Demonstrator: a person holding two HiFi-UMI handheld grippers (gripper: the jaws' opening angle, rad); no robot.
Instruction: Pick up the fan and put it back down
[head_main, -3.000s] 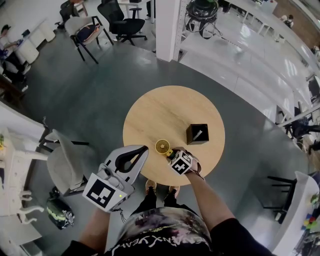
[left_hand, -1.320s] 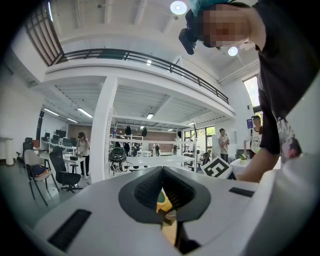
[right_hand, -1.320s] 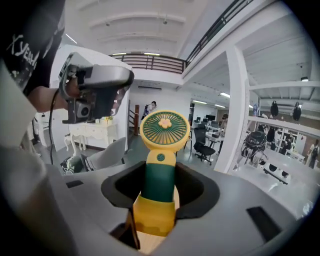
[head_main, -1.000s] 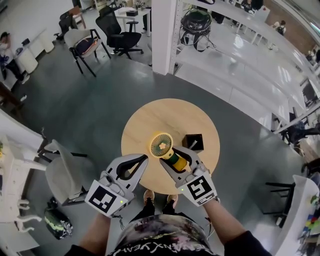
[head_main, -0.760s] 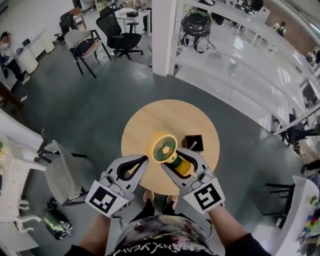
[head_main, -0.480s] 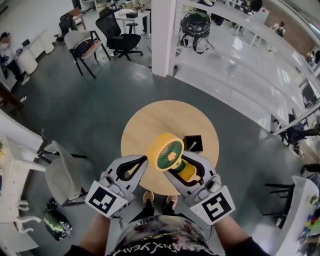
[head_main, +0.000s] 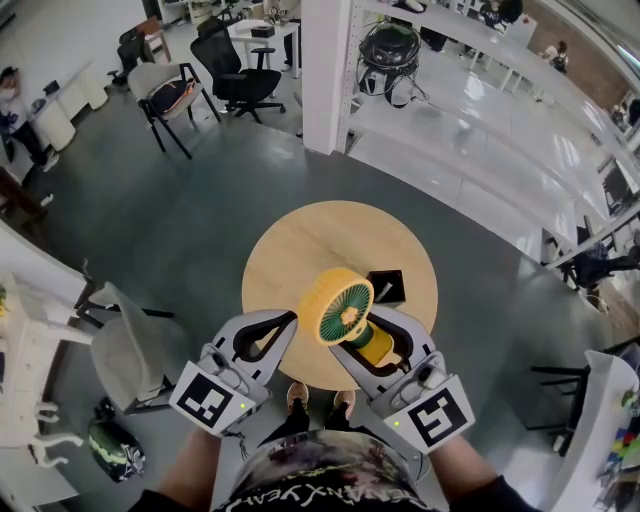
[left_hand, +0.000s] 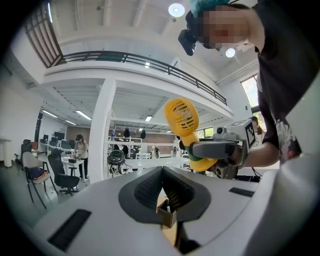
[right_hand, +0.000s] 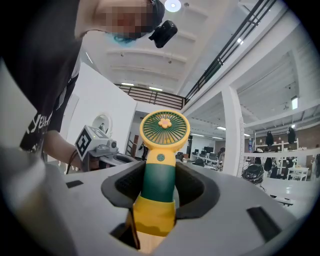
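A small hand fan (head_main: 343, 308) with a yellow head, green neck and yellow base is held in the air above the round wooden table (head_main: 290, 250). My right gripper (head_main: 366, 326) is shut on its green and yellow handle. In the right gripper view the fan (right_hand: 162, 131) stands upright between the dark pads, its grille facing the camera. My left gripper (head_main: 288, 319) hovers beside it at the table's near edge, jaws shut with nothing in them. The left gripper view shows the fan (left_hand: 182, 117) and the right gripper (left_hand: 220, 148) to its right.
A black open box (head_main: 387, 286) sits on the table just behind the fan. A white pillar (head_main: 325, 70) and black office chairs (head_main: 235, 50) stand beyond the table. A grey chair (head_main: 135, 335) is at the left and long white desks (head_main: 500, 110) at the right.
My right gripper has lifted the fan off the table and up towards the head camera, so the fan looks larger. The left gripper has not moved.
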